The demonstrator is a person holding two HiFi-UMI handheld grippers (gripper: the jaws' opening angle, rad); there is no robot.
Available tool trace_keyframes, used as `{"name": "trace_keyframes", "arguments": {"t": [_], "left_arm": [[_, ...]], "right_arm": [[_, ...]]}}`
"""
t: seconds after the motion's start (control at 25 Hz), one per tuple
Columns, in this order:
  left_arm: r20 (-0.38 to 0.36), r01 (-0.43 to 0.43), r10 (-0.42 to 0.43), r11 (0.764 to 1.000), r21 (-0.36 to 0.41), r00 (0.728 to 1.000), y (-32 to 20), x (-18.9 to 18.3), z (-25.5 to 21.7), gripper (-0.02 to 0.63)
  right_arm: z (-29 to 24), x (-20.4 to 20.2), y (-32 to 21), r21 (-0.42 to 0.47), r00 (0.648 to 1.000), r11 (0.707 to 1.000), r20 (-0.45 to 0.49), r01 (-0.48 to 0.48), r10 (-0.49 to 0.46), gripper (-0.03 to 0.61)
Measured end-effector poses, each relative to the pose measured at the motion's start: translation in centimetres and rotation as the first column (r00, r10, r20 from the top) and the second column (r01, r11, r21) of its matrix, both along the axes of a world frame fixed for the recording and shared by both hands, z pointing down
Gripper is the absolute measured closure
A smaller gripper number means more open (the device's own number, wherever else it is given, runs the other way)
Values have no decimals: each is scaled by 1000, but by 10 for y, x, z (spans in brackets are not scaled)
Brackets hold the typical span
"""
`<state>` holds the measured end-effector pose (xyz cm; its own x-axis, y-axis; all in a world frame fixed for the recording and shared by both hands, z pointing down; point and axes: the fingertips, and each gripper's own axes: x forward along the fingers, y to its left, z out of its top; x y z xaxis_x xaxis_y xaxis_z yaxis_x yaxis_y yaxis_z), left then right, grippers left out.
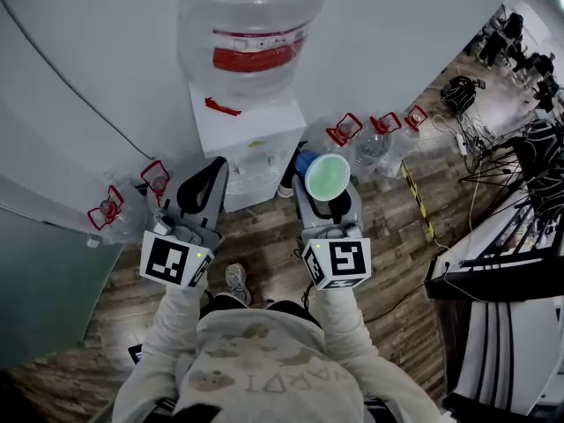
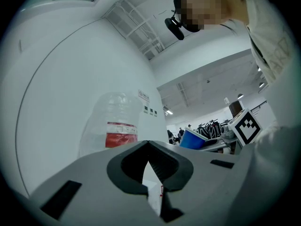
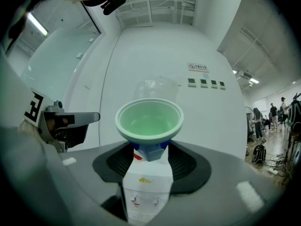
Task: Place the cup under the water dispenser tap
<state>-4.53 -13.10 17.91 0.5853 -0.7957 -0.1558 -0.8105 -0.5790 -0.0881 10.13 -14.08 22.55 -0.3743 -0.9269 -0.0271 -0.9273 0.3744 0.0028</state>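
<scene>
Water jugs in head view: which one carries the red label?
The jug mounted on top of the white dispenser. The floor jugs on either side show only red handles.

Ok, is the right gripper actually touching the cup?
Touching. The right gripper view shows the blue base of the cup clamped in the right gripper, with both jaws pressed against it and no gap on either side.

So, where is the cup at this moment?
The cup sits between the jaws of the right gripper, right of centre in the head view, in front of the white water dispenser and not yet under its taps.
</scene>
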Motion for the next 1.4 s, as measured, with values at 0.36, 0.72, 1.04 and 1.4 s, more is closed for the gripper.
{"name": "trace_keyframes", "arguments": {"t": [0.36,0.72,1.04,1.4], "left_arm": [[1,-53,53,997,-50,999,-54,-17,33,607],[-12,-83,83,991,-107,997,-71,-23,79,609],[-21,-78,75,977,-200,997,-74,-26,118,609],[-14,-81,80,965,-251,997,-72,-34,161,609]], "right_arm": [[41,-21,-49,-79,999,996,-15,-35,34,342],[105,-39,-63,-168,999,985,-35,-32,27,342],[160,-44,-69,-239,999,970,-27,-38,32,342],[229,-49,-74,-325,998,944,-52,-51,36,344]]}}
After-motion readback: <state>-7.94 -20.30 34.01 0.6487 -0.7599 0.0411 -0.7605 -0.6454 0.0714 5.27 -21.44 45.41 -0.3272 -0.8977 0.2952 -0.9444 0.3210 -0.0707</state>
